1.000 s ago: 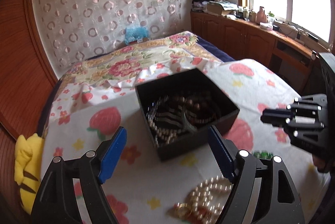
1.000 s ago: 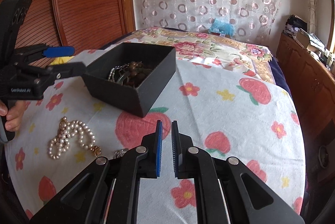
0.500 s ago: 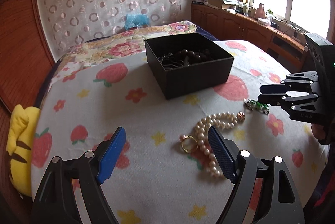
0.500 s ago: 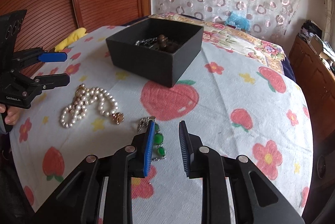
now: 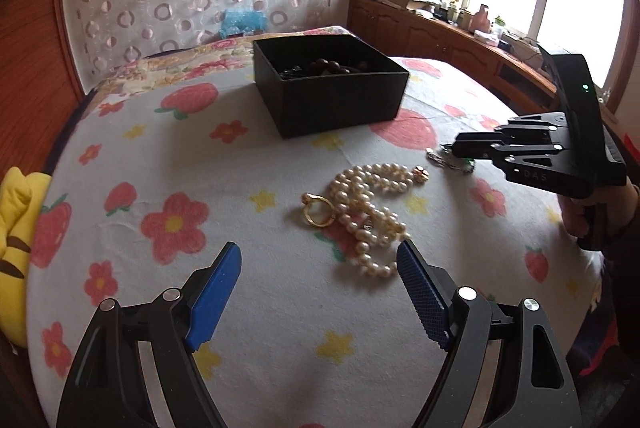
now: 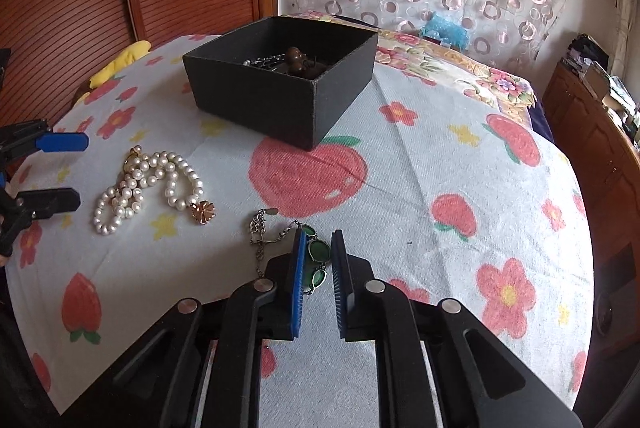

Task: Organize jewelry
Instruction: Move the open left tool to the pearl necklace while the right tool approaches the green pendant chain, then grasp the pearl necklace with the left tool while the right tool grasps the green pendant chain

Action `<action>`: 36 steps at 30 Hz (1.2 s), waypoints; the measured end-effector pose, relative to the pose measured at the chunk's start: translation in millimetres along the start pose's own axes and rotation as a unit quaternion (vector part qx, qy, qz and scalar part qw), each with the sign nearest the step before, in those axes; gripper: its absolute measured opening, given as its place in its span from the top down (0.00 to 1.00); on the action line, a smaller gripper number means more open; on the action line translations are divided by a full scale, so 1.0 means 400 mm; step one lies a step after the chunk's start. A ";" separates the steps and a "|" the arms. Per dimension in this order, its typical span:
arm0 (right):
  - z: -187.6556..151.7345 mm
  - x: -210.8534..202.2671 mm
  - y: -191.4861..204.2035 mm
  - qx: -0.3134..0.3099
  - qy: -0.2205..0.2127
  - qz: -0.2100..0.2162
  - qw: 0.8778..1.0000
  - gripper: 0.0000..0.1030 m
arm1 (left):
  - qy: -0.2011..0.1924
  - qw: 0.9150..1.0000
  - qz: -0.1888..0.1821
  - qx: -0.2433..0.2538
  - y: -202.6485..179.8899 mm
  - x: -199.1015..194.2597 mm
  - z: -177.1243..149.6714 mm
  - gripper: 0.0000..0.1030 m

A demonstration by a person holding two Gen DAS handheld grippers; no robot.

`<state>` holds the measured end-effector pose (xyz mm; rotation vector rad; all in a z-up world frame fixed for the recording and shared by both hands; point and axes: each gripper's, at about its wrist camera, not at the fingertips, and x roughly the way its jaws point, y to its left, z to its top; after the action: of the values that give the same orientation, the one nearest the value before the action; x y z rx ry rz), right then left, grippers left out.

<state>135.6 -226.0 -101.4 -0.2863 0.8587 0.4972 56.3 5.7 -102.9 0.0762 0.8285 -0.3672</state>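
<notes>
The right gripper point(image 6: 316, 246) is the one placed for the coming pick; its blue pads stand a narrow gap apart, straddling the green-stone bracelet point(image 6: 318, 260) that lies on the fruit-print cloth point(image 6: 420, 187), and whether they already touch the stones cannot be told; no grip has closed on it

The bracelet runs from its silver chain end point(image 6: 260, 224), left and slightly farther off, back toward the gripper, where the green stones sit between the fingers and partly under them; so its long axis lies slantwise to the fingers, and closing them should pinch it across a stone rather than along the chain

The black box point(image 6: 280, 95), which already holds dark beads and a silver chain, sits far and a little left of this gripper, well apart from it; the carry would judge to go forward and leftward over the box's near corner

The left gripper point(image 5: 320, 260) hangs wide open, holding nothing, with the pearl necklace point(image 5: 372, 203) and gold ring point(image 5: 318, 214) just beyond its tips on the cloth; it is the nearer tool for those, the farther for the bracelet
</notes>
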 end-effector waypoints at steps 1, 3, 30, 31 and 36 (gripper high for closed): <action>0.000 -0.001 -0.001 0.000 0.000 0.000 1.000 0.86 | 0.002 1.000 -0.006 0.001 -0.006 0.003 -0.001 0.37; 0.000 -0.001 -0.002 0.000 0.000 0.000 1.000 0.86 | 0.008 1.000 -0.013 0.004 -0.019 0.014 -0.001 0.52; 0.001 -0.005 0.006 -0.006 -0.001 -0.008 1.000 0.86 | -0.034 0.999 0.014 0.019 -0.047 -0.031 0.045 0.93; 0.000 -0.005 0.006 -0.006 -0.001 -0.008 1.000 0.86 | -0.039 0.999 0.014 0.017 -0.047 -0.042 0.047 0.93; 0.001 -0.005 0.006 -0.006 -0.001 -0.008 1.000 0.86 | -0.064 0.998 0.013 0.014 -0.045 -0.085 0.061 0.93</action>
<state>133.3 -224.3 -99.8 -0.3026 0.8518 0.4881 46.3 -6.4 -59.9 0.0882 0.6952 -0.3553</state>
